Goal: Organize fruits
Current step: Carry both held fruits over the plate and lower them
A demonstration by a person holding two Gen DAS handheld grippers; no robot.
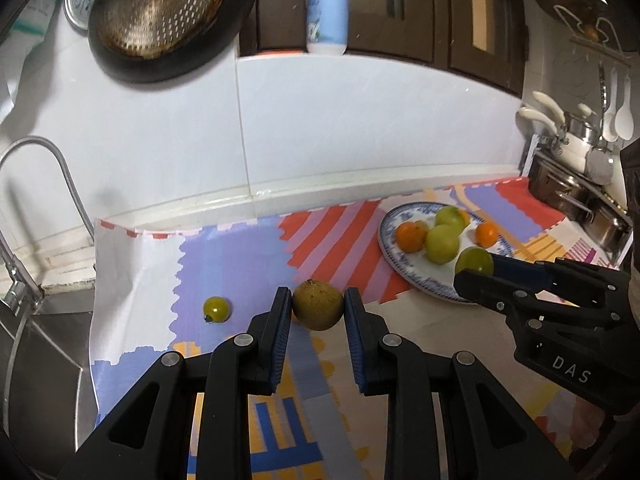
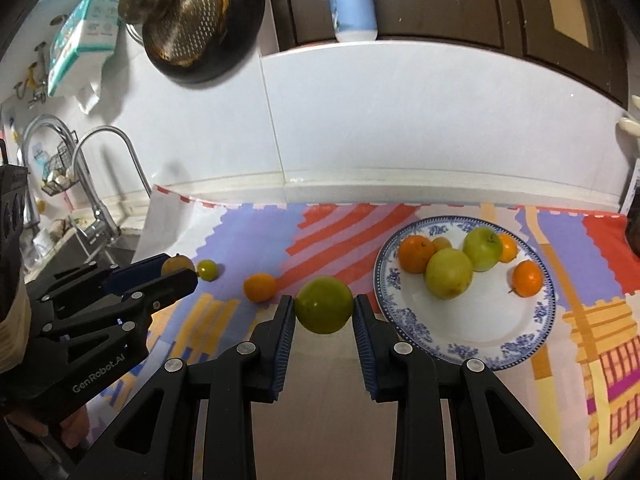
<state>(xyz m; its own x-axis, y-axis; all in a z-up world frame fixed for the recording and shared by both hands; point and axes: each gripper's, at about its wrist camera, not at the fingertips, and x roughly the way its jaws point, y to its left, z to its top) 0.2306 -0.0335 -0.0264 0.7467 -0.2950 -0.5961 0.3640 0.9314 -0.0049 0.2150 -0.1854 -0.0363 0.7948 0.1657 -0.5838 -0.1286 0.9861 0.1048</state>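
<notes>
While each tool clamps a fruit above the tabletop, the left tool on a brownish fruit and the right tool on a green fruit, the carry is underway; next, release onto the plate.

A patterned mat carries a plate, perhaps two loose fruits.

The left claw is matte black plastic: two angular linkage arms with triangular cut-outs, silver round pivot screws, and blue ribbed pads lining each finger. The right claw is built the same. At the lower left of the right wrist view, white lettering reads "GenRobot.AI"; at the right of the left view, "DAS".
</notes>
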